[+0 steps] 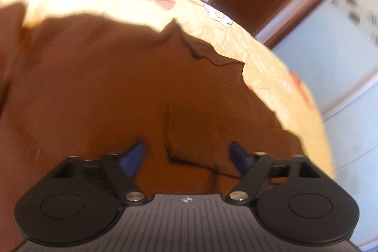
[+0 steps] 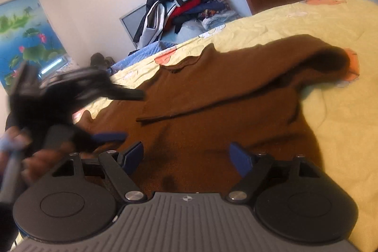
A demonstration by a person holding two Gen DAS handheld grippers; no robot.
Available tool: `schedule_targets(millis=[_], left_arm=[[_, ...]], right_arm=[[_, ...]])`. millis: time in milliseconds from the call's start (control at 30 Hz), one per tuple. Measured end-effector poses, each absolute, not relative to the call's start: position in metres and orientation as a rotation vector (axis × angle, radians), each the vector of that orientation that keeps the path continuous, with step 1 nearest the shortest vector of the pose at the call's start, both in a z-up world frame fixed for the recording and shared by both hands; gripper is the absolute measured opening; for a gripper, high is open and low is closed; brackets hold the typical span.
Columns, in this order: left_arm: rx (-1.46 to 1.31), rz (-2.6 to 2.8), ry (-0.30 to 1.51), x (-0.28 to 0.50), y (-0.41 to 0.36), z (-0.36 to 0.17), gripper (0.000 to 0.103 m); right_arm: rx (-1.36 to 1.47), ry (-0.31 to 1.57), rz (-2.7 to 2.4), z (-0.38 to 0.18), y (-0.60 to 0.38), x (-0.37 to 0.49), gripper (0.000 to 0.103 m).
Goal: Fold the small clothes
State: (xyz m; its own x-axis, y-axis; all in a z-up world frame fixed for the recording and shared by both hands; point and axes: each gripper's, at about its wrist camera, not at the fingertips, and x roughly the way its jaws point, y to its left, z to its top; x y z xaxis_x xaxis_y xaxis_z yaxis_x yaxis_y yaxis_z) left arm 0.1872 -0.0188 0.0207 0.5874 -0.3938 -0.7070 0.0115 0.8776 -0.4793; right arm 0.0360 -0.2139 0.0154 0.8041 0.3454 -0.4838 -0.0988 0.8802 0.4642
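Brown knit garment [image 2: 212, 96] spread flat on yellow quilted bedspread [image 2: 330, 134], one sleeve already laid across the body.

Long axis running from about 7 o'clock to 1 o'clock in the right wrist view, folded sleeve ending near 2 o'clock. Directly beneath and ahead of the right gripper [image 2: 186, 157], blue pads parted, nothing between them, cloth apparently not yet touched. In the left wrist view, fabric [image 1: 118, 86] filling the space under the left gripper [image 1: 186, 157], jaws released, a darker ribbed patch at 12 o'clock between the tips. Left gripper blurred at 9 o'clock in the right view, seemingly nearer the left hem. Clothes heap [image 2: 184, 6] at 12 o'clock beyond the bed.
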Motion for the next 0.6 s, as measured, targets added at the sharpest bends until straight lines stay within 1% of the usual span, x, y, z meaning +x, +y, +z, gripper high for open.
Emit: schedule_targets(millis=[67, 100, 167, 400, 500, 600], left_arm=[[-0.354, -0.201, 0.926, 0.193, -0.034, 0.021, 0.014], [-0.303, -0.177, 0.921, 0.196, -0.040, 0.023, 0.008], [-0.254, -0.164, 0.912, 0.199, -0.043, 0.028, 0.006], [-0.109, -0.101, 0.731, 0.193, -0.013, 0.069, 0.005], [-0.073, -0.048, 0.714, 0.196, 0.010, 0.077, 0.005], [-0.066, 0.010, 0.731, 0.199, 0.035, 0.071, 0.005]], right_arm=[[0.449, 0.592, 0.255, 0.014, -0.216, 0.035, 0.083], [0.458, 0.592, 0.259, 0.013, -0.217, 0.035, 0.083], [0.478, 0.590, 0.271, 0.012, -0.221, 0.032, 0.085], [0.511, 0.585, 0.286, 0.011, -0.224, 0.032, 0.086], [0.521, 0.585, 0.293, 0.011, -0.226, 0.032, 0.088], [0.522, 0.584, 0.294, 0.012, -0.226, 0.031, 0.088]])
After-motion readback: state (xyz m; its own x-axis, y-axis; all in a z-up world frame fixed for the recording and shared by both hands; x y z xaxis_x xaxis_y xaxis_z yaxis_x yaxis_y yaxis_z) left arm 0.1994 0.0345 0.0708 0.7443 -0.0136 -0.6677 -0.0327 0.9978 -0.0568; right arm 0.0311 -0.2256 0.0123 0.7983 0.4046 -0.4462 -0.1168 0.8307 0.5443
